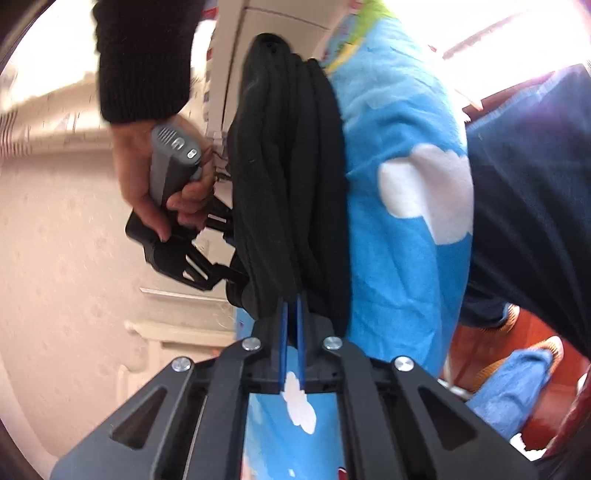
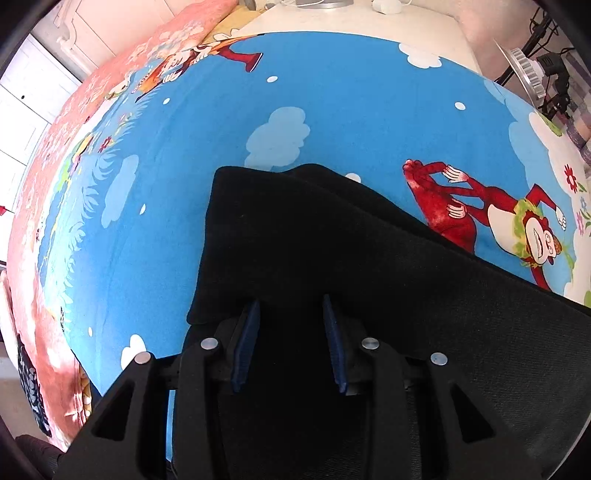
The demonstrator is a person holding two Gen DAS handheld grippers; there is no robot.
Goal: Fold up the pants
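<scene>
The black pants hang bunched in thick folds over a blue cartoon blanket. My left gripper is shut on their near edge, its blue pads almost touching. A hand in a black sleeve holds my right gripper at the left, and its fingers reach into the fabric. In the right wrist view the pants drape over the blanket, folded edge away from me. My right gripper has a thick fold filling the gap between its blue pads, and cloth hides the tips.
The person's dark trouser leg and slippers stand on a red-brown floor at the right. A pink floral quilt lies at the blanket's left. A white desk and a lamp on a stand are beyond it.
</scene>
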